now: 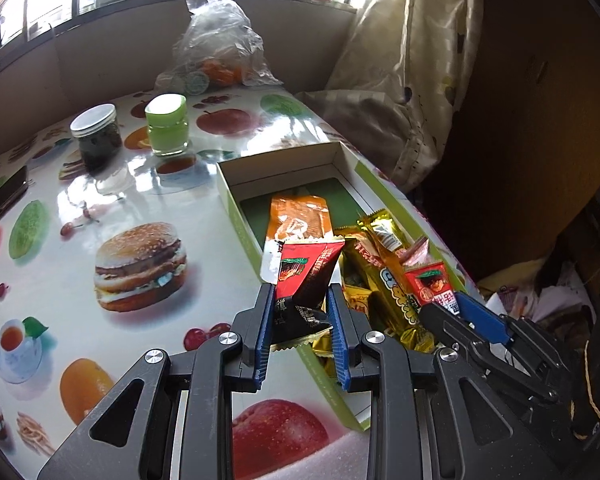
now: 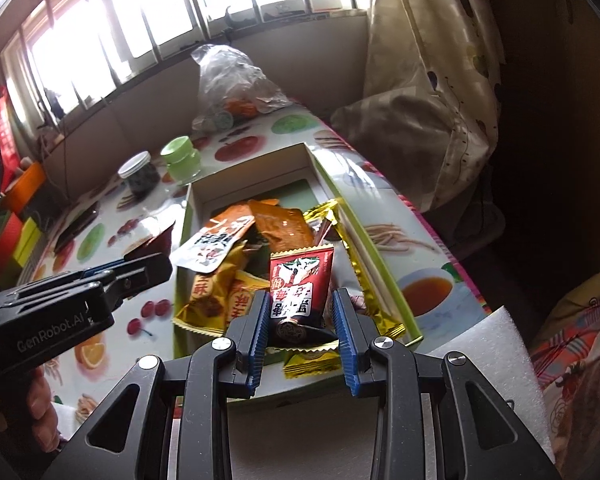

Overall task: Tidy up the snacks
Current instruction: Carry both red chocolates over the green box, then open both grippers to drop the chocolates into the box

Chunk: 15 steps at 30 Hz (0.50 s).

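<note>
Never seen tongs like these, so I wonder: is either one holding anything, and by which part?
Both. The left tongs pinch a red-and-black snack packet at its dark lower end; the right tongs pinch another red-and-black packet likewise.

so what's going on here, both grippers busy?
Yes. A person is sorting snacks with two handheld grippers. The left gripper is shut on a red and black snack packet, and the right gripper is shut on a similar red packet. Both are held over the near end of the open cardboard box, which already holds orange and gold packets. Two jars stand further back on the table.
</note>
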### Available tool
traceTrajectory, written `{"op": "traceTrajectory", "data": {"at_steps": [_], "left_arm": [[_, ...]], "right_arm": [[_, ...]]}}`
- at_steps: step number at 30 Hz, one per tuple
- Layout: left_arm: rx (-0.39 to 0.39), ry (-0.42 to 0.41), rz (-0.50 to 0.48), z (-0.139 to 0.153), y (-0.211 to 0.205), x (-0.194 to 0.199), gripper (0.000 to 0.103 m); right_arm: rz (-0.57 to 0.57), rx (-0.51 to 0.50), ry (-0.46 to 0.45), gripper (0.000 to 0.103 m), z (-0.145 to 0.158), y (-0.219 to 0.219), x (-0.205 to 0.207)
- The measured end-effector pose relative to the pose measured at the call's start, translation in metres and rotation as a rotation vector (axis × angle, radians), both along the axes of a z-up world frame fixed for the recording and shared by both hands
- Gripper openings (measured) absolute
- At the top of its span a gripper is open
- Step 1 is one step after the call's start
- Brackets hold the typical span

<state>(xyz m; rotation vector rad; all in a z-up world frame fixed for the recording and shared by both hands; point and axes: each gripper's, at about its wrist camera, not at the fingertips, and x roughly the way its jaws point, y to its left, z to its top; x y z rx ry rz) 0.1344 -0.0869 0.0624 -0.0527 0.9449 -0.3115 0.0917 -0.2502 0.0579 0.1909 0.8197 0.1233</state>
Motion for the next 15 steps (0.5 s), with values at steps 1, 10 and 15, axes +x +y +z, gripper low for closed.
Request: {"op": "traceTrajectory", "data": {"at_steps": [1, 10, 15], "left_arm": [[0.003, 0.004, -0.004, -0.002, -0.002, 0.001, 0.027], [0.017, 0.028, -0.015, -0.011, -0.013, 0.009, 0.027], [0.02, 0.034, -0.017, -0.014, -0.016, 0.012, 0.027]], "right_arm": [[-0.001, 0.0, 0.0, 0.03, -0.001, 0.0, 0.0], [-0.002, -0.03, -0.016, 0.03, -0.003, -0.002, 0.01], [0.003, -0.042, -0.024, 0.03, -0.003, -0.001, 0.016]]}}
